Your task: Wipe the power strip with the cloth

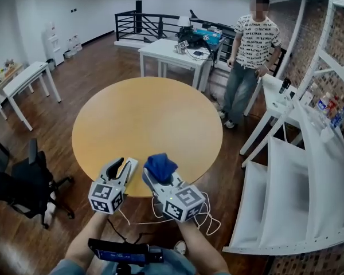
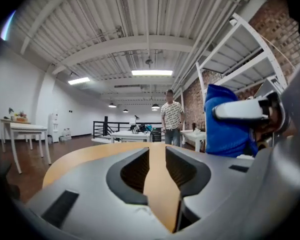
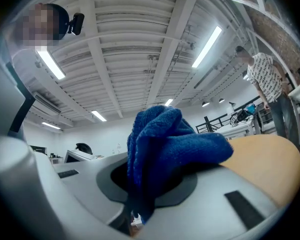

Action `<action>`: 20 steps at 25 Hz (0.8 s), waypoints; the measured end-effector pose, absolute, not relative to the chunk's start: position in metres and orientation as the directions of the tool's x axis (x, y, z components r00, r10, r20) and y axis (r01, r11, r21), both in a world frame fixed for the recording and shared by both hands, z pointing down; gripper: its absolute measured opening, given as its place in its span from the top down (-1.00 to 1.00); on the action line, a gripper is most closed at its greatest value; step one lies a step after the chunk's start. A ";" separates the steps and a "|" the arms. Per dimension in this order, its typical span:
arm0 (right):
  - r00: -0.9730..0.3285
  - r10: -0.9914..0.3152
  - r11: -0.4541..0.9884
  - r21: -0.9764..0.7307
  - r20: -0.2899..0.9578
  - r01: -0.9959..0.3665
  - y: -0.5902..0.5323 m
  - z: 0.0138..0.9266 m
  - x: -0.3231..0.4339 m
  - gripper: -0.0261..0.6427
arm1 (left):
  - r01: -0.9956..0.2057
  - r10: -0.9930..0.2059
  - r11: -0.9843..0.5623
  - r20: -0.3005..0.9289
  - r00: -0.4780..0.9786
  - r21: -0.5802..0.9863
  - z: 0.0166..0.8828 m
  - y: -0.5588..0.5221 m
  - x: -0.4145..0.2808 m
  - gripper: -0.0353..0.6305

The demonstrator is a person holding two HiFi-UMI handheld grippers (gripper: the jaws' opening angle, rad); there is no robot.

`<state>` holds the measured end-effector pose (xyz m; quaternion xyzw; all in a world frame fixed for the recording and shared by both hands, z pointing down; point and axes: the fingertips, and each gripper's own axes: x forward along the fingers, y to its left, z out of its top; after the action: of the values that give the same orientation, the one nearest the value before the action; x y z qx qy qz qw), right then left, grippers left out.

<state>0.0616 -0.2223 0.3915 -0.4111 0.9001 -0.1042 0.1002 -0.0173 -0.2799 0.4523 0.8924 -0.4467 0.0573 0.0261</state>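
My right gripper [image 1: 159, 175] is shut on a bunched blue cloth [image 1: 160, 166], which sticks up out of its jaws near the front edge of the round wooden table [image 1: 143, 113]. In the right gripper view the cloth [image 3: 165, 144] fills the gap between the jaws. My left gripper [image 1: 121, 165] hovers just to its left over the table's edge. Its jaws stand a little apart with only bare tabletop showing between them [image 2: 157, 156]. The cloth [image 2: 225, 129] also shows at the right of the left gripper view. No power strip shows in any view.
A person [image 1: 249, 56] stands beyond the table at the back right. White shelving [image 1: 298, 171] runs along the right. A black office chair [image 1: 23, 188] is at the left, white tables [image 1: 172, 53] further back. A thin white cord [image 1: 209, 222] hangs below the grippers.
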 end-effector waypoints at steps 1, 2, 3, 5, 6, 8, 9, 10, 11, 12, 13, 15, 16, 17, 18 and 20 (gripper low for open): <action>-0.643 -0.760 0.643 -0.264 -0.099 -0.719 -0.221 0.389 0.062 0.73 | -0.792 -0.788 -0.610 0.103 0.607 0.001 0.442 -0.276 -0.015 0.59; -0.644 -0.758 0.645 -0.259 -0.103 -0.719 -0.220 0.386 0.061 0.73 | -0.784 -0.781 -0.621 0.083 0.619 0.007 0.433 -0.271 -0.012 0.64; -0.645 -0.757 0.648 -0.256 -0.109 -0.717 -0.219 0.383 0.061 0.73 | -0.776 -0.774 -0.631 0.064 0.630 0.011 0.424 -0.267 -0.010 0.69; -0.649 -0.751 0.656 -0.252 -0.122 -0.711 -0.217 0.378 0.061 0.73 | -0.760 -0.759 -0.650 0.030 0.650 0.015 0.407 -0.258 -0.005 0.81; -0.653 -0.747 0.661 -0.249 -0.128 -0.708 -0.217 0.376 0.060 0.73 | -0.753 -0.753 -0.658 0.012 0.658 0.014 0.398 -0.254 -0.002 0.86; -0.661 -0.738 0.672 -0.238 -0.137 -0.701 -0.216 0.372 0.058 0.73 | -0.740 -0.740 -0.673 -0.017 0.673 0.005 0.383 -0.247 0.002 0.88; -0.665 -0.733 0.678 -0.232 -0.141 -0.698 -0.216 0.371 0.056 0.73 | -0.736 -0.735 -0.677 -0.025 0.677 -0.001 0.378 -0.245 0.003 0.88; -0.670 -0.729 0.683 -0.226 -0.145 -0.694 -0.215 0.369 0.054 0.73 | -0.732 -0.732 -0.681 -0.032 0.681 -0.004 0.374 -0.242 0.003 0.88; -0.673 -0.724 0.688 -0.222 -0.148 -0.691 -0.214 0.368 0.051 0.73 | -0.730 -0.729 -0.684 -0.037 0.684 -0.007 0.370 -0.240 0.004 0.88; -0.677 -0.720 0.693 -0.218 -0.151 -0.688 -0.214 0.366 0.048 0.73 | -0.727 -0.726 -0.687 -0.042 0.686 -0.009 0.367 -0.238 0.004 0.88; -0.681 -0.716 0.697 -0.210 -0.153 -0.685 -0.214 0.364 0.046 0.73 | -0.725 -0.723 -0.689 -0.046 0.689 -0.012 0.364 -0.236 0.004 0.88; -0.683 -0.713 0.701 -0.194 -0.160 -0.686 -0.214 0.359 0.044 0.73 | -0.722 -0.721 -0.692 -0.048 0.691 -0.009 0.359 -0.234 0.005 0.88; -0.682 -0.713 0.701 -0.191 -0.165 -0.687 -0.213 0.356 0.044 0.73 | -0.723 -0.722 -0.691 -0.048 0.690 -0.002 0.358 -0.232 0.005 0.88; -0.680 -0.713 0.701 -0.194 -0.171 -0.686 -0.212 0.354 0.045 0.73 | -0.724 -0.723 -0.690 -0.050 0.689 0.005 0.356 -0.231 0.005 0.88; -0.679 -0.713 0.702 -0.199 -0.177 -0.684 -0.211 0.352 0.044 0.74 | -0.725 -0.725 -0.688 -0.053 0.687 0.010 0.354 -0.230 0.005 0.88; -0.681 -0.708 0.706 -0.202 -0.187 -0.679 -0.209 0.349 0.041 0.74 | -0.730 -0.729 -0.683 -0.056 0.682 0.016 0.351 -0.228 0.002 0.88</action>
<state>0.0410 -0.2092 0.3490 -0.3791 0.9149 -0.0580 0.1260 0.0024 -0.2276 0.3507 0.9170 -0.3979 -0.0286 -0.0038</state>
